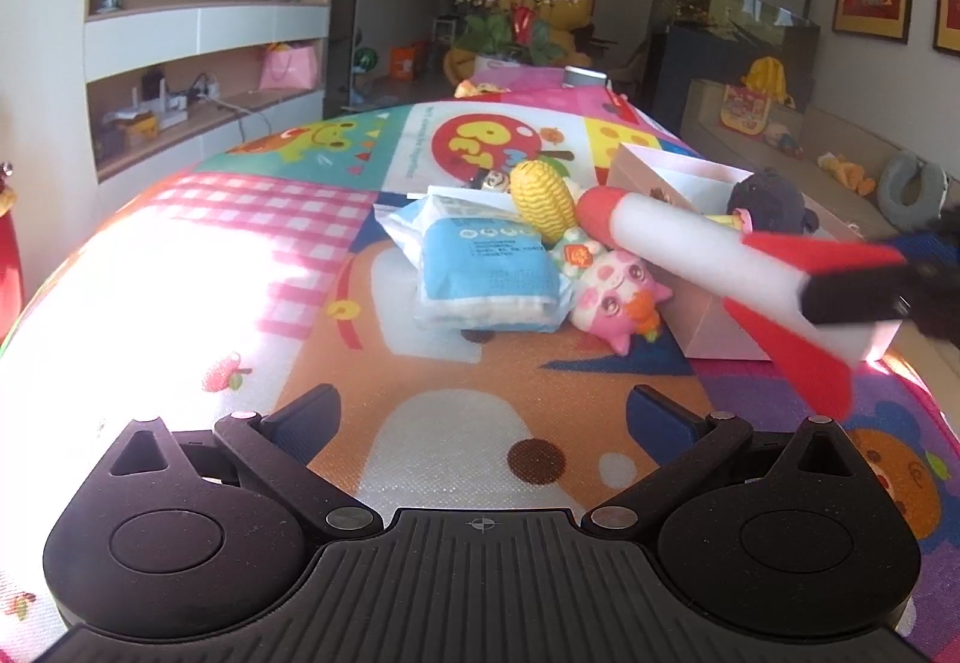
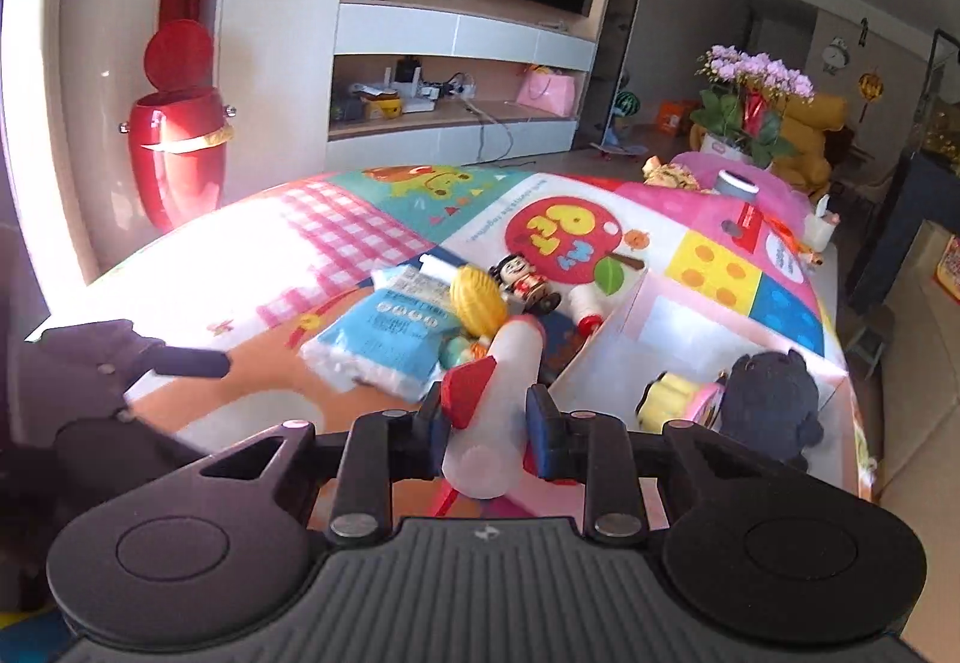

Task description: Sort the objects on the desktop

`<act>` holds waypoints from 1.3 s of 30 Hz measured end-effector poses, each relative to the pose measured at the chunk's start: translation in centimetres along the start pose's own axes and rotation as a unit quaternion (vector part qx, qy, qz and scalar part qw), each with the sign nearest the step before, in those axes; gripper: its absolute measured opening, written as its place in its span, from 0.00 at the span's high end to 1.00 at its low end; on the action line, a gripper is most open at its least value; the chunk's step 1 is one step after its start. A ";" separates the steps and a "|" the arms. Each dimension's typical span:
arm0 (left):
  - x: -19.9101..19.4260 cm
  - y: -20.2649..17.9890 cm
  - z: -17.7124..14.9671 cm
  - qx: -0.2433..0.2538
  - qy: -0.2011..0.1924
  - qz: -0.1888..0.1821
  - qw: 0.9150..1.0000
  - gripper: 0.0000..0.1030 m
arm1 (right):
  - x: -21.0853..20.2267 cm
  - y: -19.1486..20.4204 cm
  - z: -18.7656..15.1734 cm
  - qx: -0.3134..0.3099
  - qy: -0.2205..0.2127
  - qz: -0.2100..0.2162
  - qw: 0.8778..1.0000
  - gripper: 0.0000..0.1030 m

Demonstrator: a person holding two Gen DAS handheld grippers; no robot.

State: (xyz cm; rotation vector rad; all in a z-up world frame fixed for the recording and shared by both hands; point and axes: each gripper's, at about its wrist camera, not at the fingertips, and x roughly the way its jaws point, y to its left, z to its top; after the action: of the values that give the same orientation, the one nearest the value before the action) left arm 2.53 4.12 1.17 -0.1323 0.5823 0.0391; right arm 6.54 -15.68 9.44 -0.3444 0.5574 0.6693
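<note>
My right gripper (image 2: 489, 417) is shut on a white and red toy rocket (image 2: 501, 399), held above the mat beside the pink box (image 2: 654, 315). The rocket also shows in the left wrist view (image 1: 708, 249), with the right gripper (image 1: 858, 291) at its tail. My left gripper (image 1: 480, 417) is open and empty, low over the mat in front of the pile. The pile holds a blue tissue pack (image 1: 492, 273), a yellow corn toy (image 1: 543, 198) and a pink cat toy (image 1: 621, 297). The box holds a dark plush (image 2: 768, 393) and a yellow toy (image 2: 666, 393).
A small figurine (image 2: 522, 282) and a white roller toy (image 2: 585, 312) lie behind the pile. The colourful play mat (image 1: 240, 255) covers the table. A grey cylinder (image 2: 738, 183) and a flower pot (image 2: 744, 117) stand at the far end. A red bin (image 2: 177, 147) stands left.
</note>
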 end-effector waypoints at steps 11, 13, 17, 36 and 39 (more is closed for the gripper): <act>0.5 1.1 0.3 -0.041 0.020 0.006 0.999 0.00 | -4.1 -1.0 -4.5 0.058 0.018 0.091 0.994 0.46; 0.5 1.3 0.5 -0.043 0.020 0.013 0.999 0.00 | -2.4 -0.6 -4.5 0.068 0.019 0.095 0.993 0.46; -0.2 1.0 1.1 -0.019 0.008 0.015 1.000 0.00 | 1.0 0.7 -4.8 0.064 0.025 0.085 0.994 0.49; 6.3 -8.0 3.0 0.224 -0.017 -0.041 0.974 0.37 | -3.1 -5.6 -12.7 0.197 0.016 0.018 0.980 0.42; 7.3 -8.6 2.7 0.259 -0.022 -0.029 0.965 0.41 | -2.8 -5.1 -12.6 0.189 0.012 0.016 0.982 0.33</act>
State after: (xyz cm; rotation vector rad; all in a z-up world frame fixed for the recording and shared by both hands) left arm 10.74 -4.04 0.37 0.3599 0.5277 -0.1672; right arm 3.46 -26.72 1.59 0.0136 0.7002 0.5764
